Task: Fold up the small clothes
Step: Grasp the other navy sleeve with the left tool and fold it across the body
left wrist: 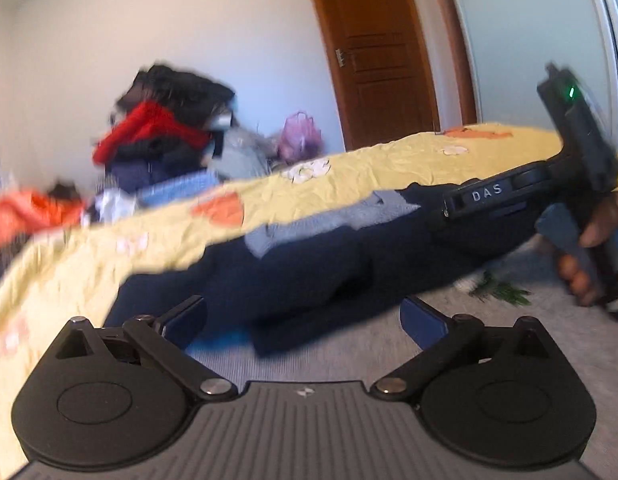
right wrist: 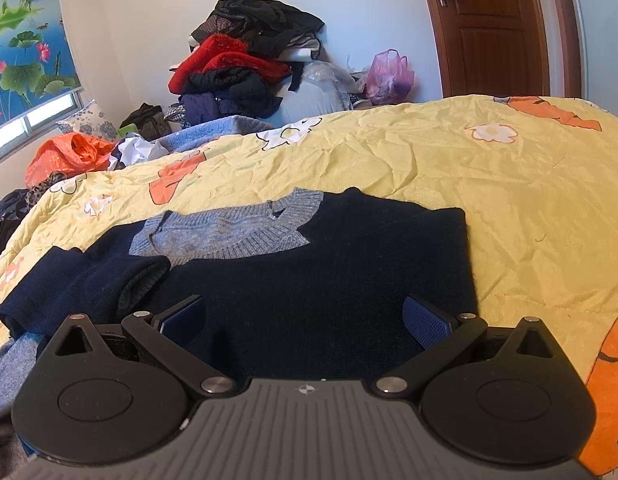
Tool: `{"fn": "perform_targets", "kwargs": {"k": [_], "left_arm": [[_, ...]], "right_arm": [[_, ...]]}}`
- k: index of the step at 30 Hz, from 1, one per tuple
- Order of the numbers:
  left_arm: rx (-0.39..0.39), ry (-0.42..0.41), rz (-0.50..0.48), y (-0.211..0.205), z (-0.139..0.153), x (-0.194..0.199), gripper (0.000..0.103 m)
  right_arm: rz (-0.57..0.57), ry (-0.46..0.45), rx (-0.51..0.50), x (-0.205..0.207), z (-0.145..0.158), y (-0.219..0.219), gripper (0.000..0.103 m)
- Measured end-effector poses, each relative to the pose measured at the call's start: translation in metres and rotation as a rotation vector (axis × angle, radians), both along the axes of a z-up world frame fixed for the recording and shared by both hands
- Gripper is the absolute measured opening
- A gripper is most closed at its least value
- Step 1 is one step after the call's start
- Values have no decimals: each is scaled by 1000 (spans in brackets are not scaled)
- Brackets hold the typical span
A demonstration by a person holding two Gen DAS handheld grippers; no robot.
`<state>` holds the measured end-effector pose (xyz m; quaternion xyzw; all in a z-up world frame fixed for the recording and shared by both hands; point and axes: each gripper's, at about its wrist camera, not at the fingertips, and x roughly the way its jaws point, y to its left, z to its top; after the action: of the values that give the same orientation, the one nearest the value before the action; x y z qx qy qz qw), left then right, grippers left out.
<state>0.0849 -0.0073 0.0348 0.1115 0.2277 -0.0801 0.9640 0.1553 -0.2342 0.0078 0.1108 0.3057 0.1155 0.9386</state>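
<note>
A navy sweater (right wrist: 309, 280) with a grey-blue knitted collar (right wrist: 237, 232) lies flat on the yellow quilt (right wrist: 509, 200), one sleeve (right wrist: 85, 284) folded in at the left. My right gripper (right wrist: 305, 320) hovers open just over its near hem, with only the sweater's flat cloth below the gap between its blue pads (right wrist: 427, 322). The left wrist view is blurred and tilted. There my left gripper (left wrist: 305, 320) stands wide open with nothing in it, short of the sweater (left wrist: 309, 272). The other tool's black housing (left wrist: 485, 196) rests at the sweater's right, held by a hand (left wrist: 589, 248).
A heap of dark and red clothes (right wrist: 245, 68) is piled at the far wall, beside a pink bag (right wrist: 389, 76). An orange bag (right wrist: 65, 156) and a blue knit (right wrist: 213, 132) lie at the bed's far left. A brown door (right wrist: 489, 28) is at the back right.
</note>
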Motion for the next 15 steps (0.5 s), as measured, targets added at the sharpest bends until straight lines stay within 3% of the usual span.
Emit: {"fn": "perform_targets", "kwargs": {"k": [5, 8, 10, 11, 13, 15], "left_arm": [[-144, 254, 131, 29, -22, 10, 103], [-220, 243, 209, 41, -22, 18, 103], [-219, 241, 222, 42, -22, 19, 103], [-212, 241, 221, 41, -22, 19, 103], [-212, 241, 216, 42, -22, 18, 103], [-242, 236, 213, 48, -22, 18, 103]], "right_arm": [[2, 7, -52, 1, 1, 7, 103], [5, -4, -200, -3, 17, 32, 98], [83, -60, -114, -15, 37, 47, 99], [146, -47, -44, -16, 44, 54, 101], [236, 45, 77, -6, 49, 70, 99], [226, 139, 130, 9, 43, 83, 91]]}}
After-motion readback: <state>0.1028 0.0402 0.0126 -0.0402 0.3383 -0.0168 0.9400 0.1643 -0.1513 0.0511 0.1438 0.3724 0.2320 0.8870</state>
